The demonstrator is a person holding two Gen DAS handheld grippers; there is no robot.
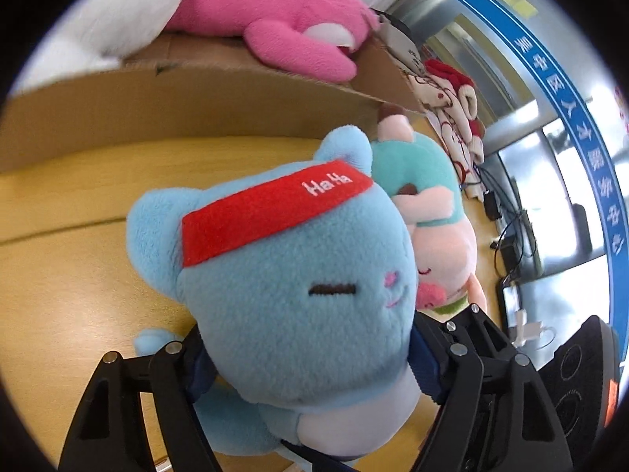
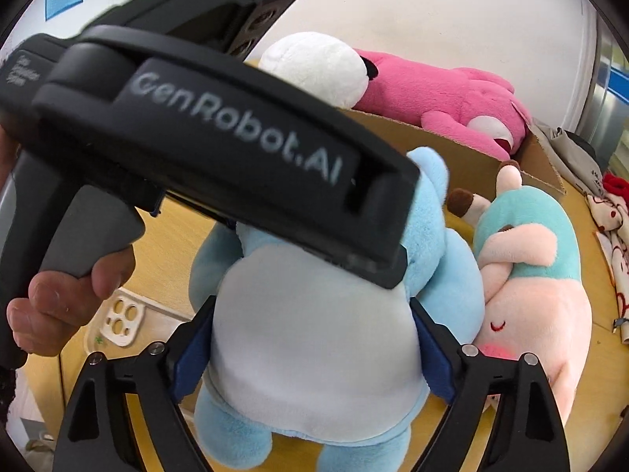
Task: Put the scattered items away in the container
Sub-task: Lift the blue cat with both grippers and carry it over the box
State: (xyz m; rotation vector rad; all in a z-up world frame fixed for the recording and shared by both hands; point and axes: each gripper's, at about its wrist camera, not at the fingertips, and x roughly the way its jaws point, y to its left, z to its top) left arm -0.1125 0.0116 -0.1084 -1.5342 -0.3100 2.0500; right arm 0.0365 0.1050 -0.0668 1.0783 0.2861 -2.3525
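Observation:
A light blue plush cat (image 1: 291, 283) with a red "HaHa" headband is held by both grippers above the yellow table. My left gripper (image 1: 306, 365) is shut on its head. My right gripper (image 2: 310, 350) is shut on its white belly (image 2: 310, 334); the left gripper's black body (image 2: 220, 126) crosses above it. The cardboard box (image 1: 177, 106) stands behind, holding a pink plush (image 1: 283, 19) with a white muzzle (image 2: 318, 67). A teal and pink plush cow (image 1: 428, 212) lies to the right of the cat, also in the right wrist view (image 2: 530, 275).
A red and white patterned cloth (image 1: 452, 110) lies right of the box. Cables and dark devices (image 1: 511, 236) run along the table's right side. A pale phone case (image 2: 122, 318) lies at the left. The box's flap (image 2: 542, 161) stands open near the cow.

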